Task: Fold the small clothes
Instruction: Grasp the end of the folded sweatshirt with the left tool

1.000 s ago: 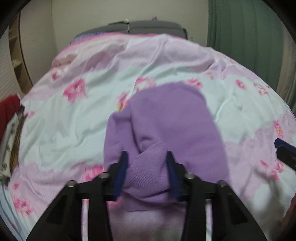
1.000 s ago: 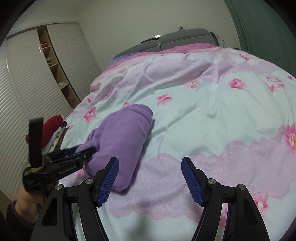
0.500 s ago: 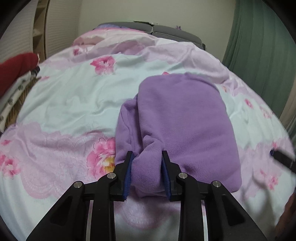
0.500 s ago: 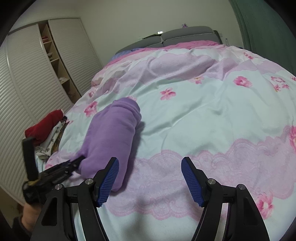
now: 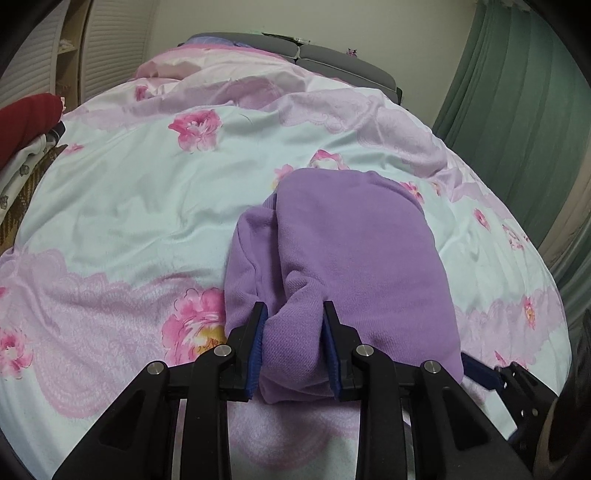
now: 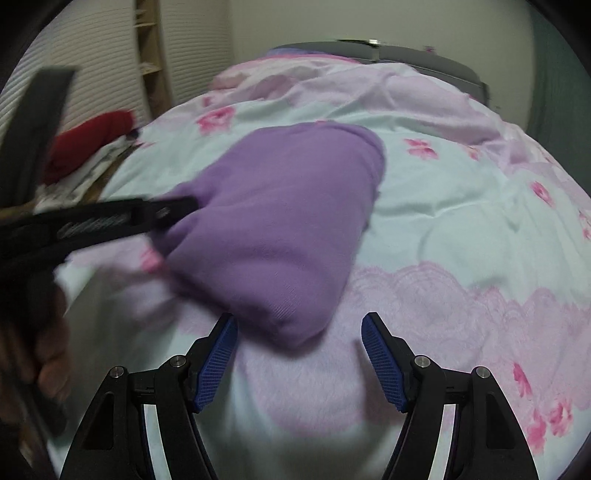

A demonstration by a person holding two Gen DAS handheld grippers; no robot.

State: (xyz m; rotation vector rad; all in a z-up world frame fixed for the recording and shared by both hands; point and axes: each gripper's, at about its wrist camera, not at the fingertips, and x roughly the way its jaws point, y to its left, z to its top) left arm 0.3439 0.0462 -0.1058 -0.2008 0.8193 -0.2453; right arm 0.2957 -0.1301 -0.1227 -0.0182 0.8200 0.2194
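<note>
garment: purple sweater (image 5: 354, 251), folded bundle on the bed (image 5: 122, 206), near its foot edge
left claw (image 5: 293, 343): pinching a bunched near corner of sweater
right claw (image 6: 299, 354): spread, empty, just beside sweater's near end
risk: thick bunch may slip out, fold falls open; small pinch drags the layers askew

Bedroom, bed fills most of both views.

Floral duvet (image 5: 147, 192), pale mint with pink flowers and lilac lace-print bands, rumpled toward the head end. Grey padded headboard (image 5: 332, 61) against a plain cream wall (image 5: 388, 26). Green curtain (image 5: 524, 103) along the bed's right side. White slatted wardrobe doors (image 6: 96, 62) with an open shelf column (image 6: 149, 55) at the left. Dim, even indoor light.
</note>
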